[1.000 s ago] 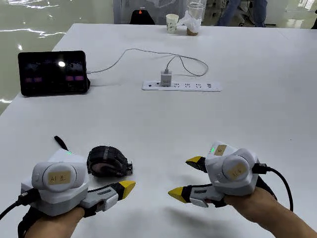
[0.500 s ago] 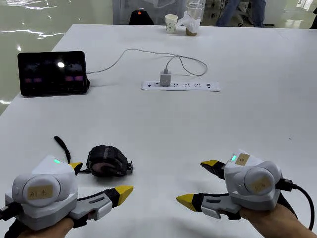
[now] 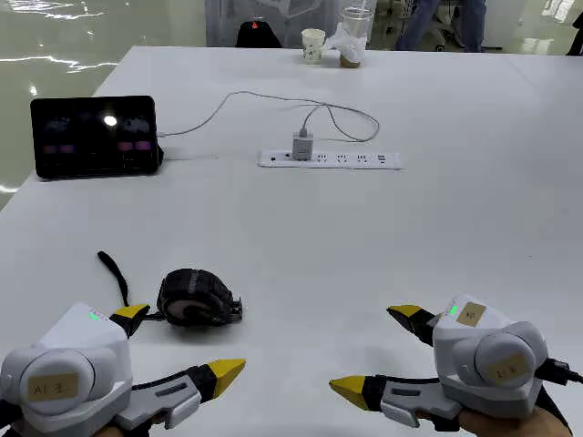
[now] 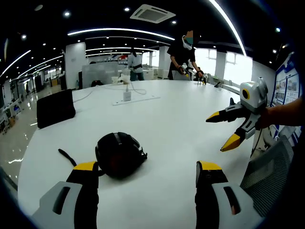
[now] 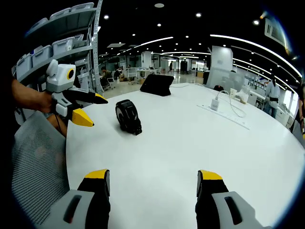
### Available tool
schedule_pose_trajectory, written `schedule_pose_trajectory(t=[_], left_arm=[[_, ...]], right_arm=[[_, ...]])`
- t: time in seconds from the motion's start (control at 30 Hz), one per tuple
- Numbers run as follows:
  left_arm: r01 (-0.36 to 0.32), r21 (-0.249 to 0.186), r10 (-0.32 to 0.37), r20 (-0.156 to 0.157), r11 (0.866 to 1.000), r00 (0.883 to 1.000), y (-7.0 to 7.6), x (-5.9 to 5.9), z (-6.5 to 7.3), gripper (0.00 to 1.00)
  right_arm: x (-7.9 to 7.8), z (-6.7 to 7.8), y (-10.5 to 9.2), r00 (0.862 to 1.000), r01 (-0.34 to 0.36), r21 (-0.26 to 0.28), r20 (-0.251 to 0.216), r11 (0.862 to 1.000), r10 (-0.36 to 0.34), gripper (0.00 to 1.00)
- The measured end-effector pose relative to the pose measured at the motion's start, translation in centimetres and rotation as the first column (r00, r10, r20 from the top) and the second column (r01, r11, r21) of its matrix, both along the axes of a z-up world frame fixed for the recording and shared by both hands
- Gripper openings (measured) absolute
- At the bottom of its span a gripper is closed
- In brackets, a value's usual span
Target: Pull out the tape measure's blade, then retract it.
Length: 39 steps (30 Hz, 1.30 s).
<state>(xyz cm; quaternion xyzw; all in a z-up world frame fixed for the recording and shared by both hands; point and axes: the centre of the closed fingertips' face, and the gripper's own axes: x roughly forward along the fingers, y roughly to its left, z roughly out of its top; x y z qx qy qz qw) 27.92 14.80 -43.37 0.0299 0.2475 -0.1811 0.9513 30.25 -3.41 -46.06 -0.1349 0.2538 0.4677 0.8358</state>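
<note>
**Both claws apart, tape measure untouched on the surface**

We held both claws low at the near edge of the white surface (image 3: 364, 237), and neither touched anything. The left claw (image 3: 180, 340) had its yellow-tipped jaws spread wide and held nothing. The right claw (image 3: 373, 349) was spread just as wide and was also bare. The two pointed roughly toward each other, well apart.

The tape measure (image 3: 196, 298), a dark round case, sat on the surface just beyond the left claw's farther jaw, near it but apart. In the left gripper view it lay ahead of the jaws, closer to the left one. Its black strap (image 3: 114, 273) trailed away from the case to the left. We could not tell whether the case stood on edge or lay flat.

Farther back we saw a dark tablet (image 3: 93, 135) propped up at the left. A white power strip (image 3: 330, 159) lay near the middle with a charger (image 3: 302, 144) plugged in. A pale cable (image 3: 237, 96) ran from the charger toward the tablet. A paper cup (image 3: 312, 44) stood at the far edge.
</note>
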Motion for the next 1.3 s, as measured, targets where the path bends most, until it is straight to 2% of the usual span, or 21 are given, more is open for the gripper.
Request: schedule_pose_trajectory(t=[0.2,0.4,0.5,0.63,0.77,0.87,1.07,1.3], left_arm=[[0.016,0.009,-0.016,0.005,1.000,1.000,-0.1,-0.6,0.0,0.81],[0.019,0.027,-0.020,0.019,0.999,1.000,-0.1,-1.3,0.0,0.87],[0.017,0.024,-0.018,0.027,1.000,0.999,-0.2,-1.7,0.1,0.87],[0.020,0.018,-0.021,0.017,1.000,1.000,-0.4,-2.2,0.0,0.89],[0.019,0.009,-0.019,0.028,1.000,0.999,-0.4,-2.5,0.2,0.92],[0.006,0.011,-0.007,0.019,1.000,1.000,-0.3,-2.6,0.1,0.95],[-0.016,-0.004,0.016,0.019,1.000,1.000,-0.2,-2.7,0.1,0.96],[-0.021,-0.029,0.021,-0.003,0.999,1.000,-0.9,-3.3,-0.3,0.98]], right_arm=[[-0.5,0.5,-0.2,1.000,0.025,0.027,0.003,0.999,-0.026,0.79],[-1.0,0.8,-0.6,0.999,0.050,0.038,0.014,0.998,-0.050,0.83],[-1.3,1.2,-0.7,0.998,0.067,0.059,0.010,0.996,-0.067,0.85],[-1.7,1.6,-0.7,0.996,0.083,0.083,0.009,0.993,-0.084,0.89],[-2.1,1.8,-0.8,0.995,0.100,0.108,-0.003,0.989,-0.101,0.93],[-2.4,2.0,-0.9,0.992,0.125,0.122,-0.006,0.985,-0.125,0.99],[-2.9,2.1,-1.2,0.985,0.173,0.143,-0.018,0.974,-0.172,0.99],[-3.0,2.3,-1.4,0.977,0.214,0.152,-0.017,0.965,-0.214,0.99]])
